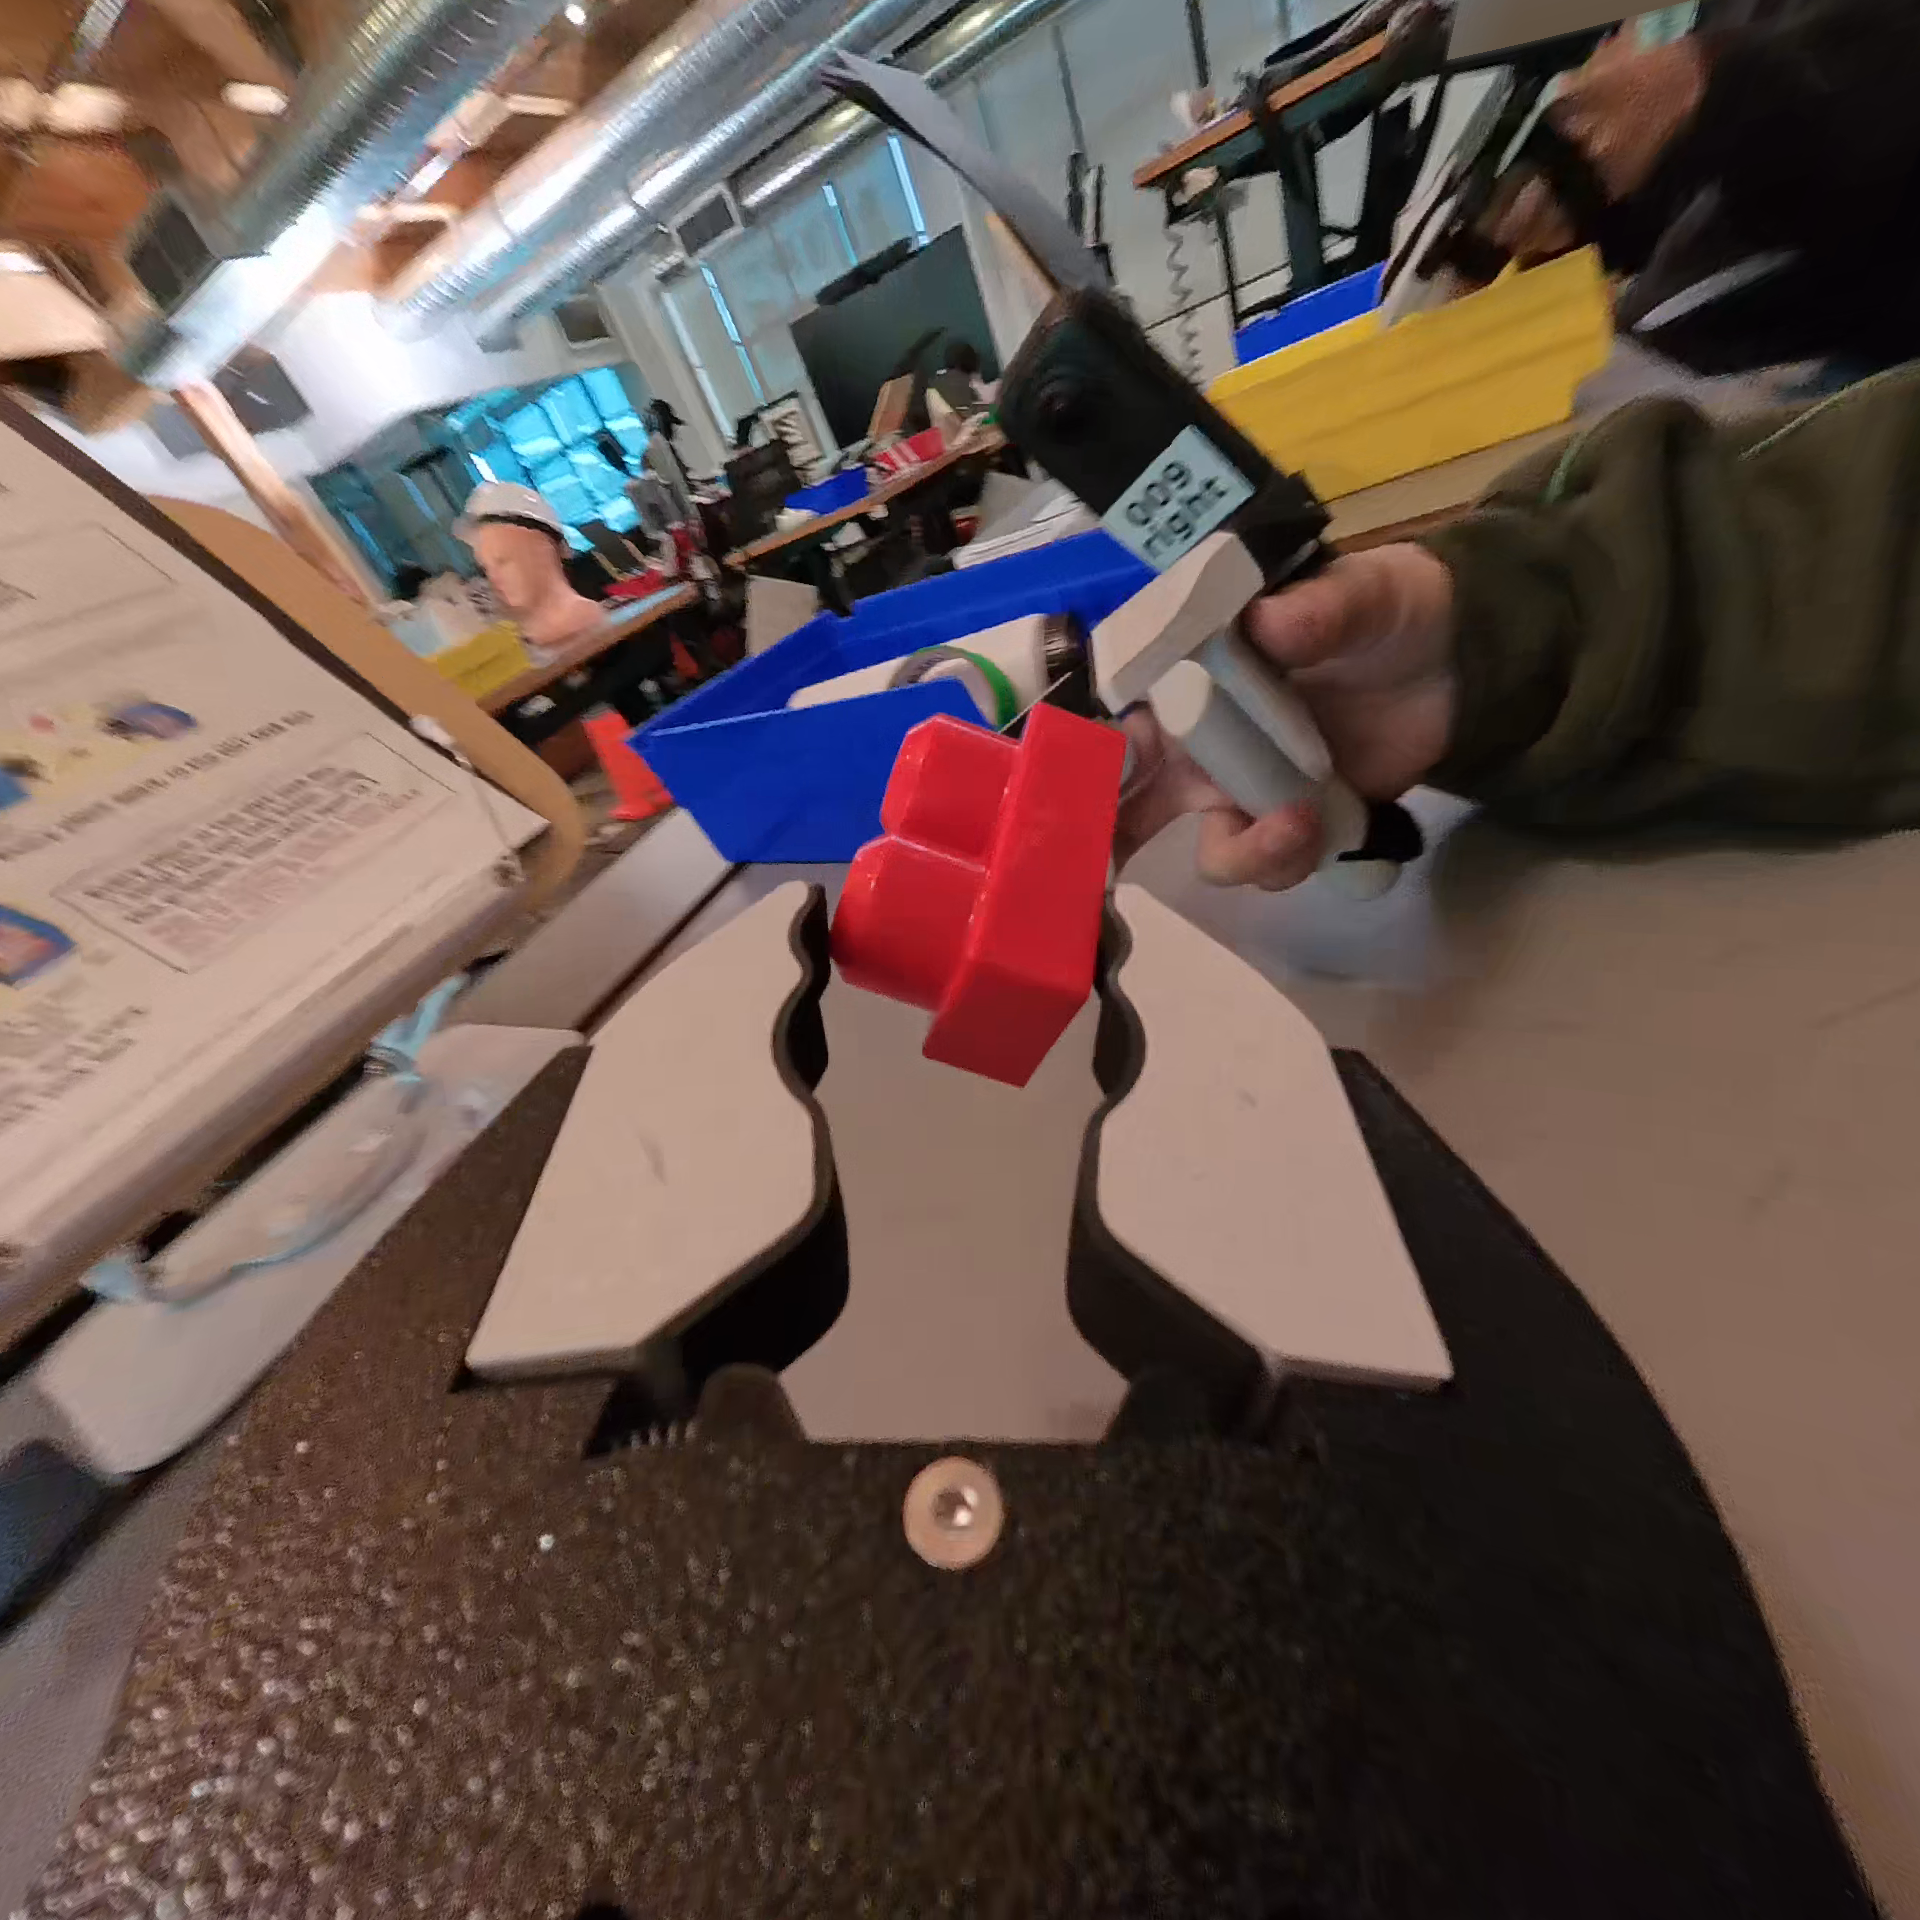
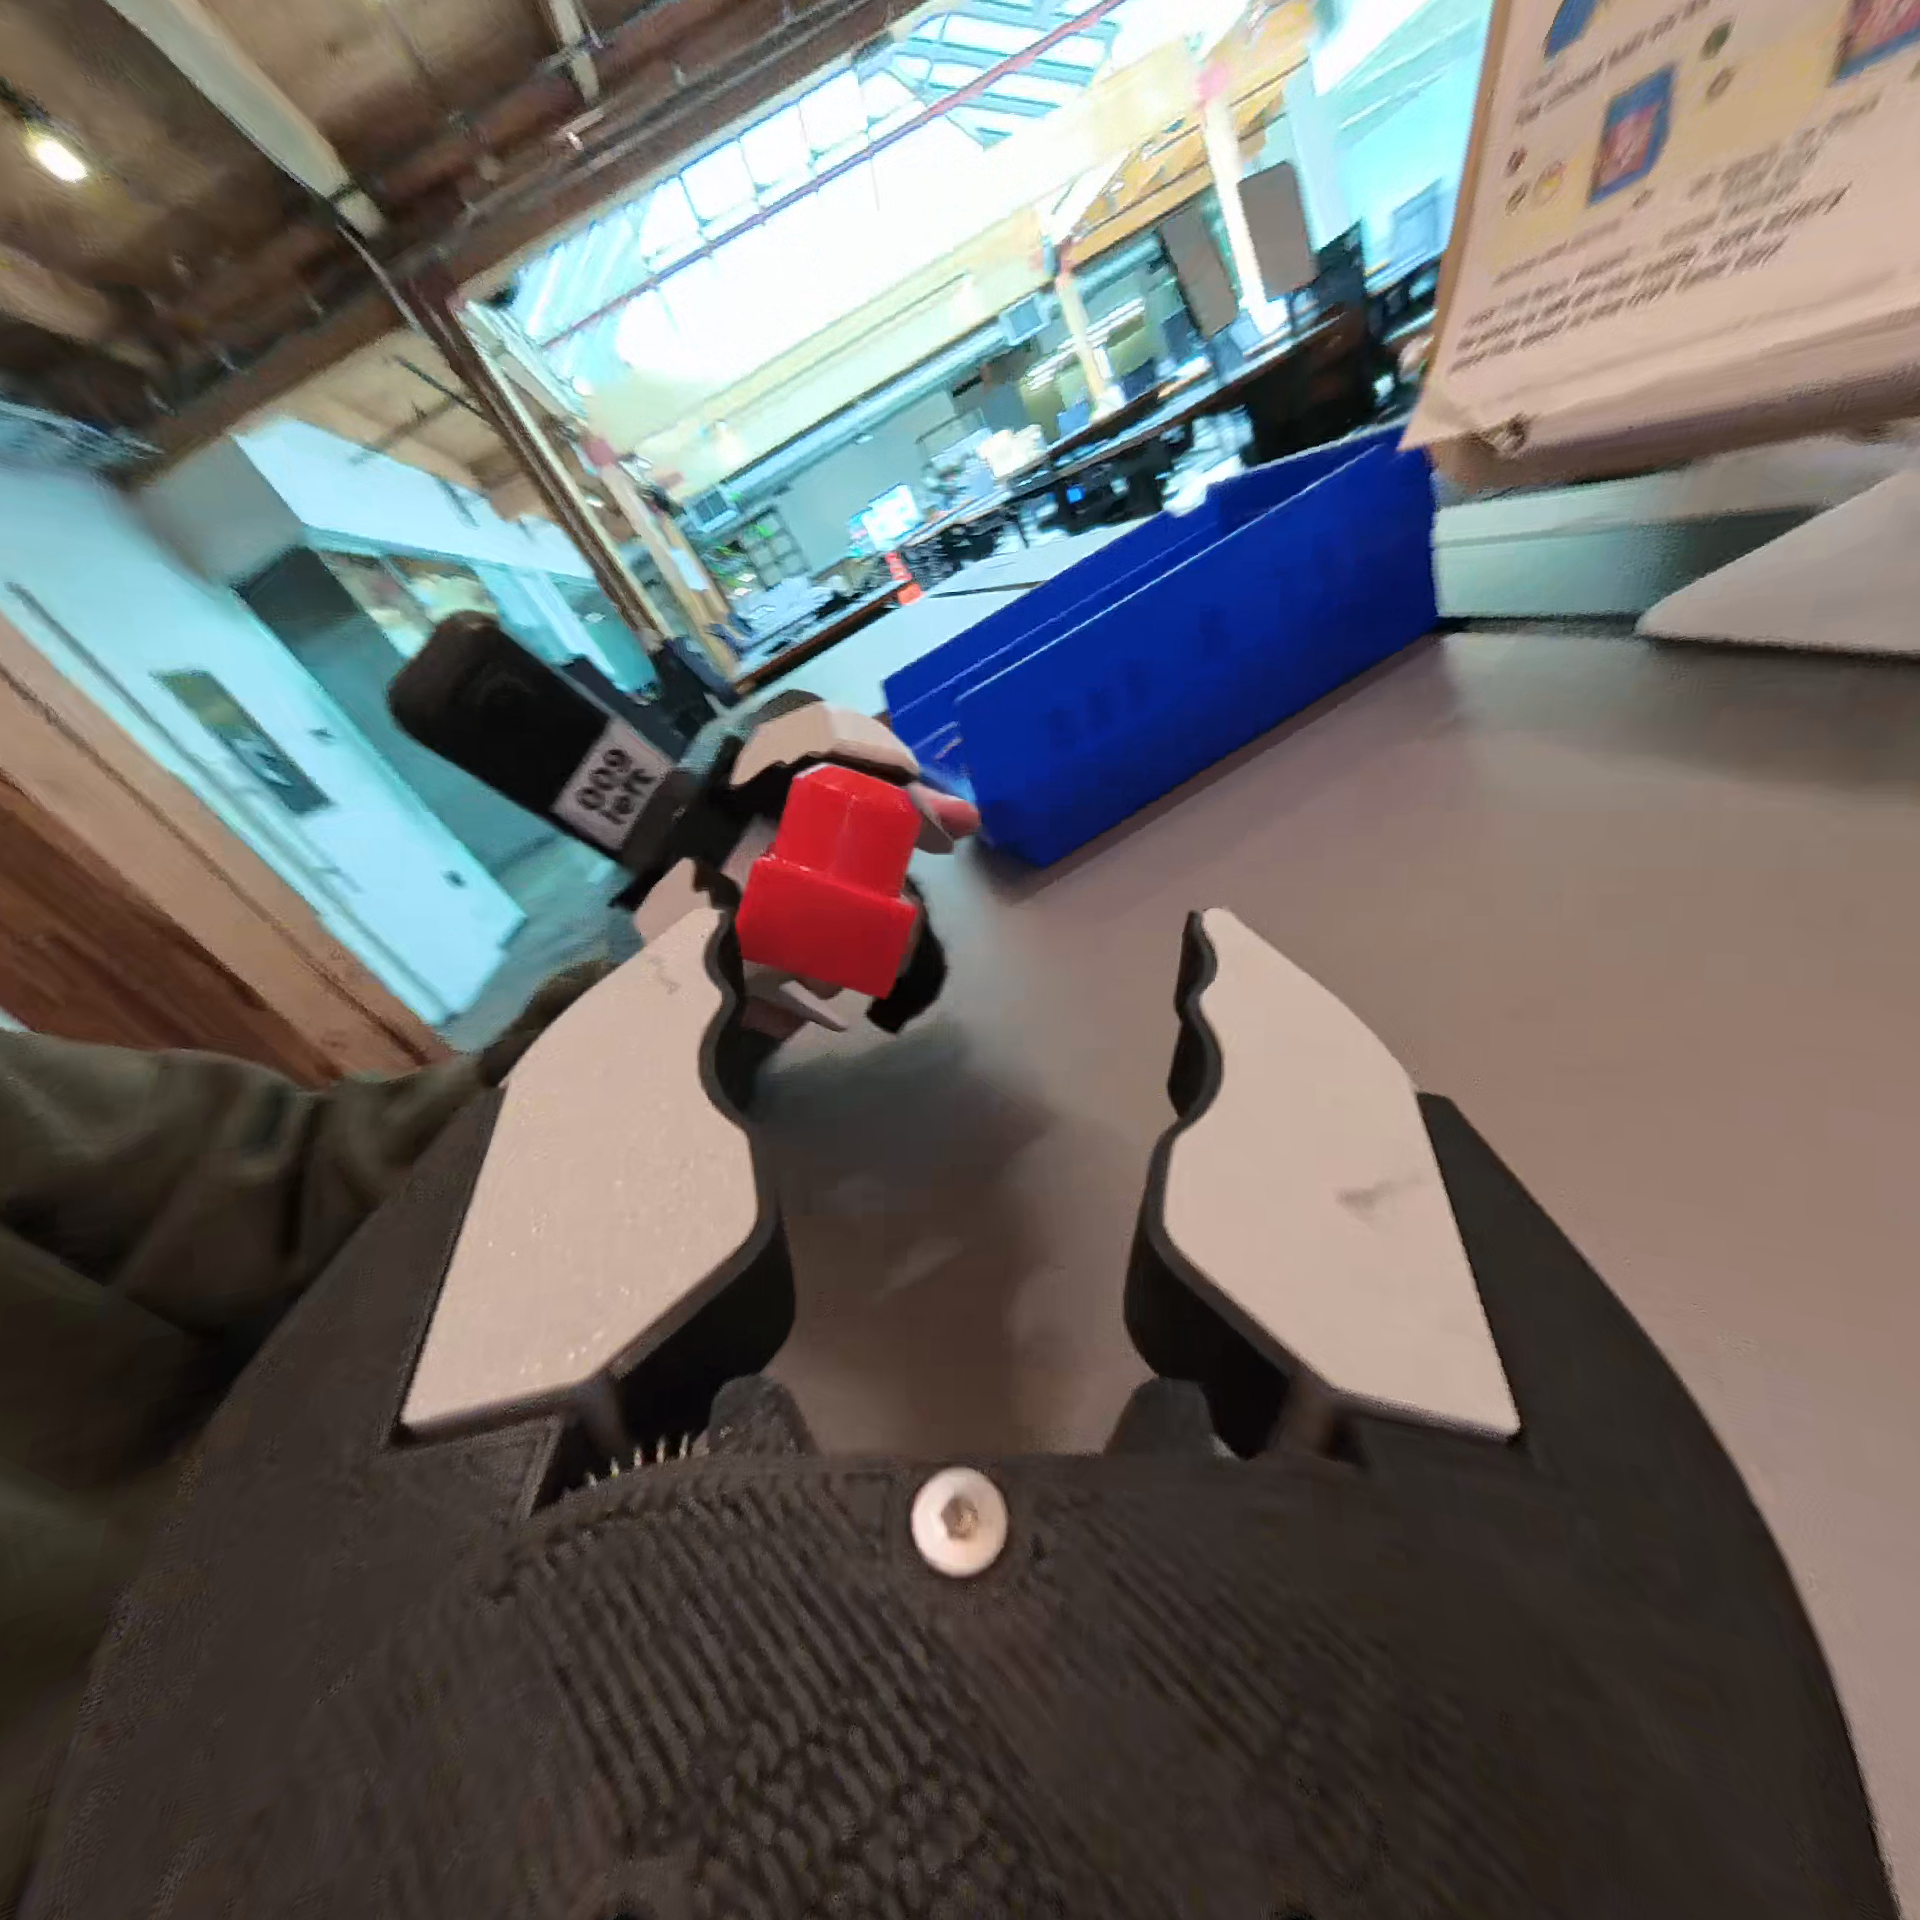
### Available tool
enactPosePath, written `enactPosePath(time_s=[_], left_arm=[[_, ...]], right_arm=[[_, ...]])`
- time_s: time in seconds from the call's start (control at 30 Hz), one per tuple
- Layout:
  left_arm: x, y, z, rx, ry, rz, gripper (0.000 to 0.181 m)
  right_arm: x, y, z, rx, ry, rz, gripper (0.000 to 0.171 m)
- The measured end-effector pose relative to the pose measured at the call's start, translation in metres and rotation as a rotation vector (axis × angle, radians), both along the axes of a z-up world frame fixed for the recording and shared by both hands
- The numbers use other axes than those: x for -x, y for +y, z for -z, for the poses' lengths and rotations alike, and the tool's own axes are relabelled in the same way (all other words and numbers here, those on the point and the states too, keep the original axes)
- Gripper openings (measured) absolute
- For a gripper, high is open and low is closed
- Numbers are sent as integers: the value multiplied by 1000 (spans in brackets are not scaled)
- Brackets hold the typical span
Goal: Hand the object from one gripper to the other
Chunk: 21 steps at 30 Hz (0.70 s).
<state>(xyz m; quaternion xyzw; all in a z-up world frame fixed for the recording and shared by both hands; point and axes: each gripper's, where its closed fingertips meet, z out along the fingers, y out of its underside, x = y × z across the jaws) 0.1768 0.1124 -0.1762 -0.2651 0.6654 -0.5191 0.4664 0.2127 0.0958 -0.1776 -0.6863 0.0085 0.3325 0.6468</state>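
Note:
A red two-stud toy block (image 1: 977, 894) is held between the fingertips of my left gripper (image 1: 964, 935), which is shut on it above the grey table (image 1: 1610, 1195). The right gripper's body (image 1: 1143, 468) shows just behind the block, held by a hand in a green sleeve; its fingers are hidden there. In the right wrist view my right gripper (image 2: 956, 966) is open and empty. The block (image 2: 831, 894) sits just beyond its left fingertip, clamped top and bottom by the left gripper (image 2: 821, 873).
A blue bin (image 1: 790, 769) holding tape rolls stands behind the block; it also shows in the right wrist view (image 2: 1195, 707). A yellow bin (image 1: 1434, 384) is farther right. A board with a printed sheet (image 1: 208, 831) leans at the left. Another person's hand (image 1: 1662, 125) is at the top right. The gap from one gripper's tips to the other's is roughly 5 cm.

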Motion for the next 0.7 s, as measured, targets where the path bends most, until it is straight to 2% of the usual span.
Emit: enactPosePath(time_s=[0.07,0.13,0.23,0.33,0.4,0.53,0.7], left_arm=[[0,-1,4,60,57,28,48],[-1,-2,12,86,119,45,48],[-1,-7,19,99,175,78,48],[0,-11,21,142,218,112,48],[1,-12,19,164,213,127,48],[5,-17,17,162,212,164,48],[4,-15,15,157,189,151,48]], right_arm=[[8,0,2,0,18,-58,76],[16,0,5,-14,-61,-73,79],[26,0,8,-45,-246,-70,76],[27,-1,5,-138,-466,2,83],[30,-4,-2,-215,-548,15,68],[37,-6,5,-196,-565,-44,46],[37,-6,7,-150,-564,-69,45]])
